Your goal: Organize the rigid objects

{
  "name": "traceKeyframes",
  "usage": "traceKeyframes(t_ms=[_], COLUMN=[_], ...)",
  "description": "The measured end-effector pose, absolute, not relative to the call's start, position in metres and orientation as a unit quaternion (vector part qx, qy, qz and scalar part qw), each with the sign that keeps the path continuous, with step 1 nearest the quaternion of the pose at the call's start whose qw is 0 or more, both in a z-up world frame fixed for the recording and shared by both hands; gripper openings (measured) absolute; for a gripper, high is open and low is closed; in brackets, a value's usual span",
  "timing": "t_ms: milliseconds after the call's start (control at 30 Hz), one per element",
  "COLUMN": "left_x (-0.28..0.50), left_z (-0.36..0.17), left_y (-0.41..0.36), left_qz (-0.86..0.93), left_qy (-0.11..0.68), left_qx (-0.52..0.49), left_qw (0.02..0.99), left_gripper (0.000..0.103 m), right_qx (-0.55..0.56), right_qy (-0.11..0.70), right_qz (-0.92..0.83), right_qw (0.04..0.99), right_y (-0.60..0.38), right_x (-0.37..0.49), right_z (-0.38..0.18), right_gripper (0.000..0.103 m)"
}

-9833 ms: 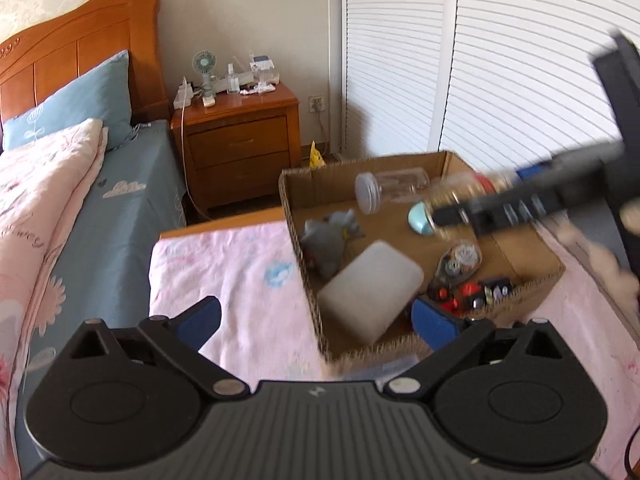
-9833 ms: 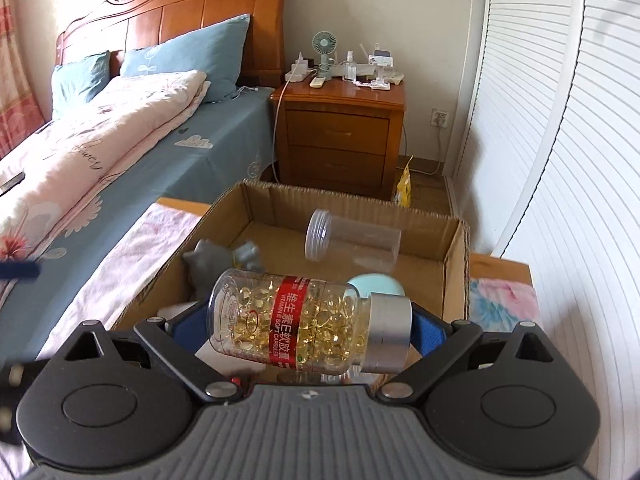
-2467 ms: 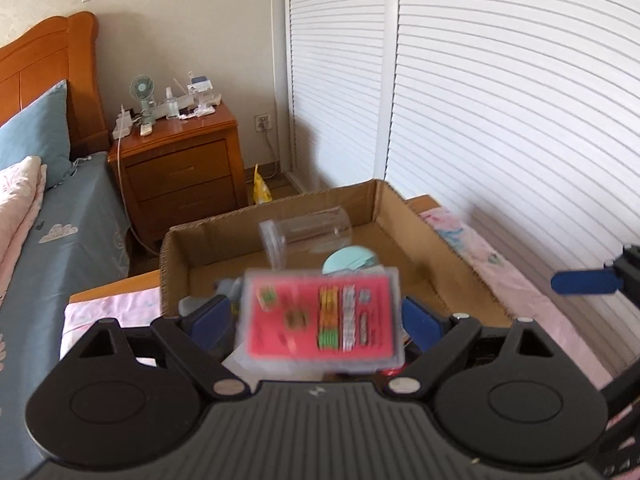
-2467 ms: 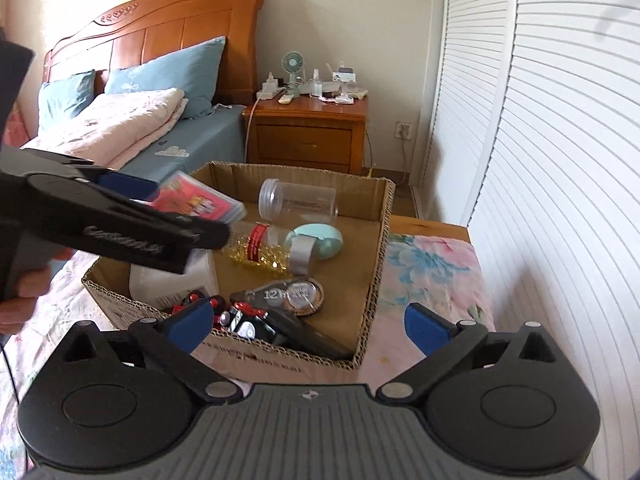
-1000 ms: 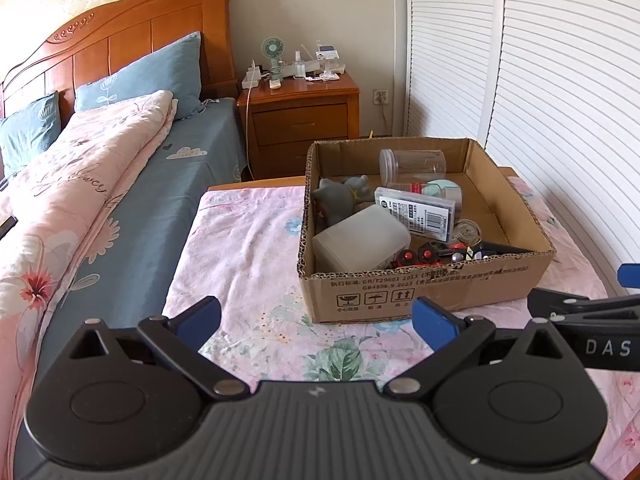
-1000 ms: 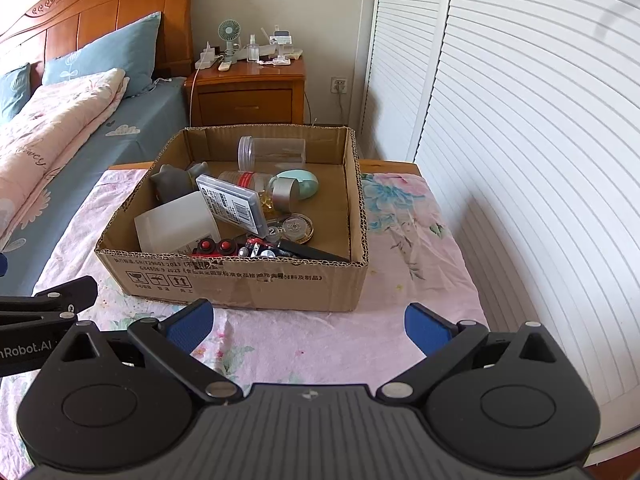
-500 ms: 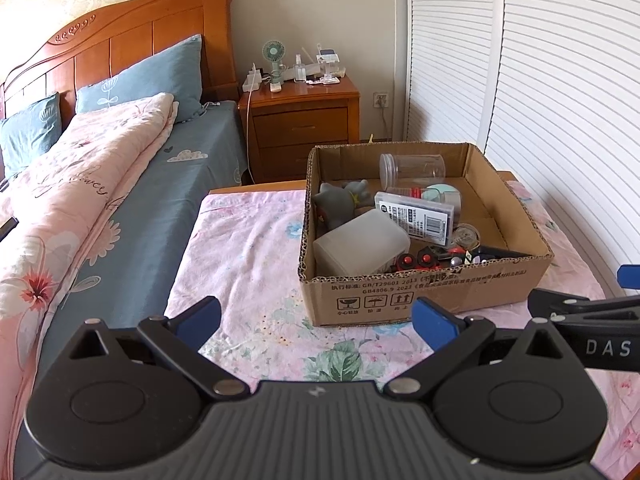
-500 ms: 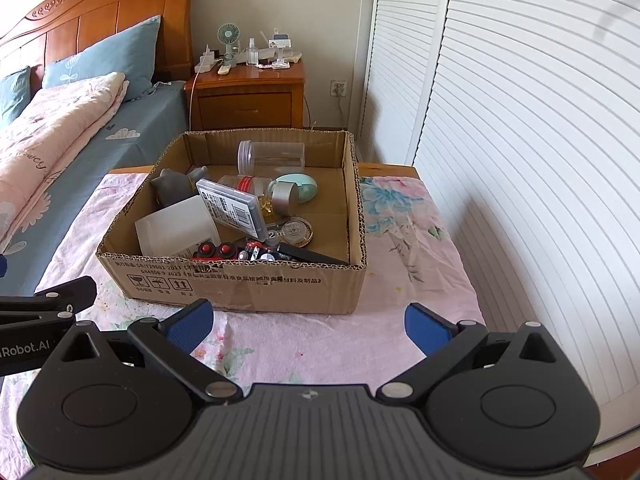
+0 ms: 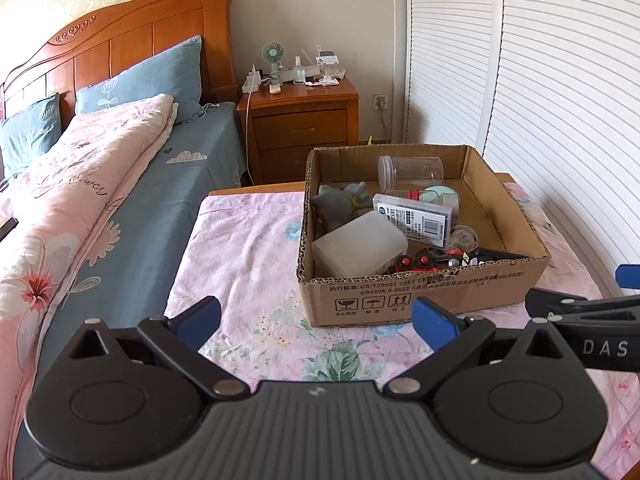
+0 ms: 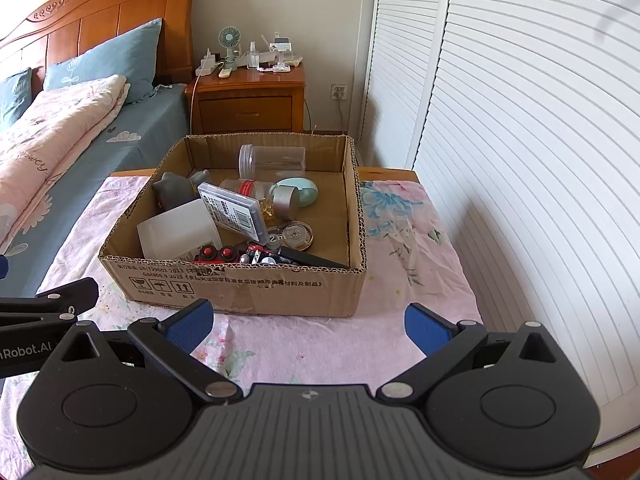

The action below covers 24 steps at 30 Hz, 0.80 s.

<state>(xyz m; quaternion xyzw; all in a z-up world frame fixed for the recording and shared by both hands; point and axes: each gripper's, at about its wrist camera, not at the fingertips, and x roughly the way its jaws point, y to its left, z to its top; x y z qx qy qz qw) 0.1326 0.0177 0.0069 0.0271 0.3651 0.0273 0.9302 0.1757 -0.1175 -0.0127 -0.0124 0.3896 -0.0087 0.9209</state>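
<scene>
Both the left gripper (image 9: 316, 318) and right gripper (image 10: 306, 322) hang spread and empty before a corrugated cardboard box (image 10: 248, 286) holding a frosted plastic case (image 10: 178, 232), clear cylindrical jar (image 10: 272, 160) and ribbed card case (image 10: 234, 210).

A cardboard box (image 9: 420, 292) sits on the table (image 9: 248, 256), bed (image 9: 132, 208) to its left.

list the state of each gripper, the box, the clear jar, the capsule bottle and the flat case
left gripper: open, empty
right gripper: open, empty
cardboard box: open-topped, on the table
clear jar: on its side, looks empty
capsule bottle: on its side, capped
flat case: tilted, leaning on other items
</scene>
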Motion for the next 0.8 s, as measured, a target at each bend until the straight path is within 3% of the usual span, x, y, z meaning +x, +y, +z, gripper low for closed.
traceKeyframes(t_ms=[800], left_x=[0.1310], left_z=[0.0068], left_y=[0.0158], left_qz=[0.028], left_qy=[0.366], left_qx=[0.026], left_qw=[0.930], left_gripper=[0.101], right_qx=[-0.013], right_qy=[0.387], right_qz=[-0.009], right_qw=[0.922], right_y=[-0.1186], right_x=[0.1747], right_z=[-0.0117], right_gripper=[0.103])
